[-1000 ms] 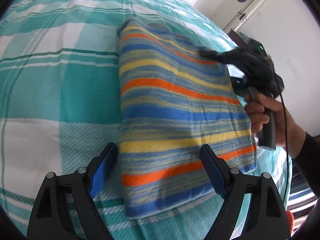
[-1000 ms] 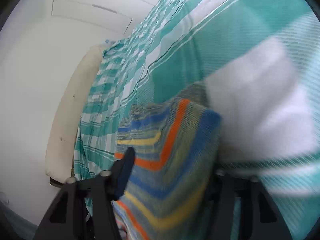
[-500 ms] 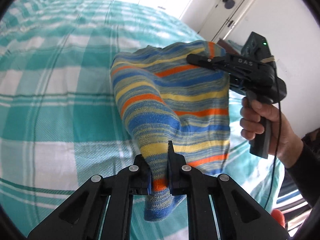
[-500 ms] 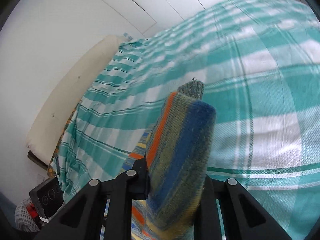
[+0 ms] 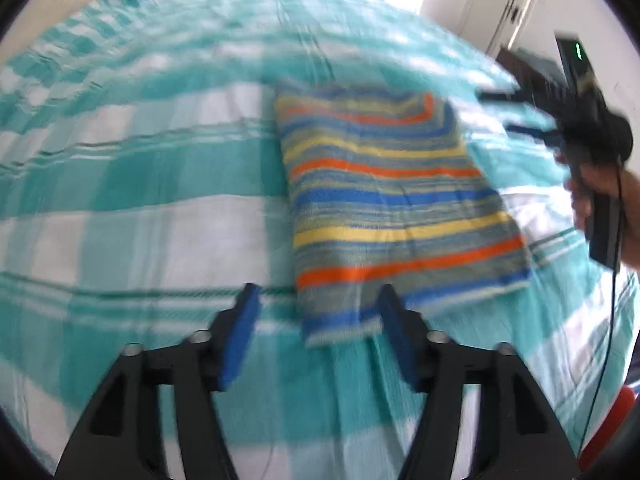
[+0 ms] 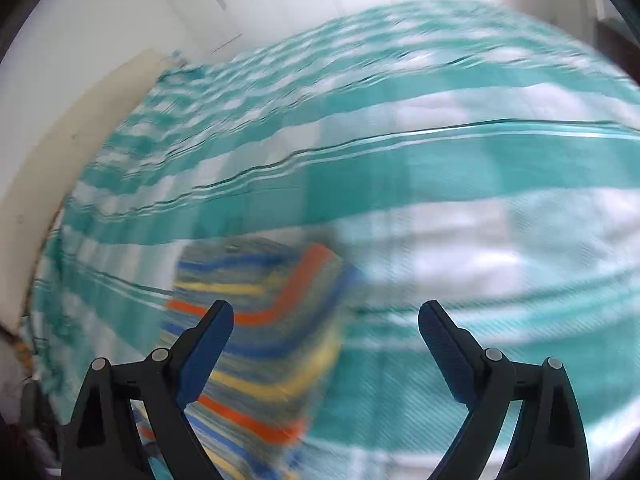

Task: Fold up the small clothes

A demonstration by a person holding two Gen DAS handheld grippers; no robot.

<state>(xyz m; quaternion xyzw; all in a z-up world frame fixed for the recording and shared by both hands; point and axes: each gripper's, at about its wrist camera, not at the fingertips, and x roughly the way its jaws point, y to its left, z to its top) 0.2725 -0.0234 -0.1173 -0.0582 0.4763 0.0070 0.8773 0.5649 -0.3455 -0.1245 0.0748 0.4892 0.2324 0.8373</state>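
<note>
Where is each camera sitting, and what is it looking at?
Left wrist: rides the left gripper, looking along its open fingers at the striped cloth on the checked bedspread; the right gripper and the hand holding it show at right.
Right wrist: rides the right gripper, facing across the bedspread toward the wall; only its open fingers show.
Shared: the cloth and bedspread.

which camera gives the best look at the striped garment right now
The left wrist view. There the striped garment shows almost whole, lying flat on the checked bedspread, only its near edge behind a finger. The right wrist view catches just one blurred corner of it, cut off behind that gripper's finger.
</note>
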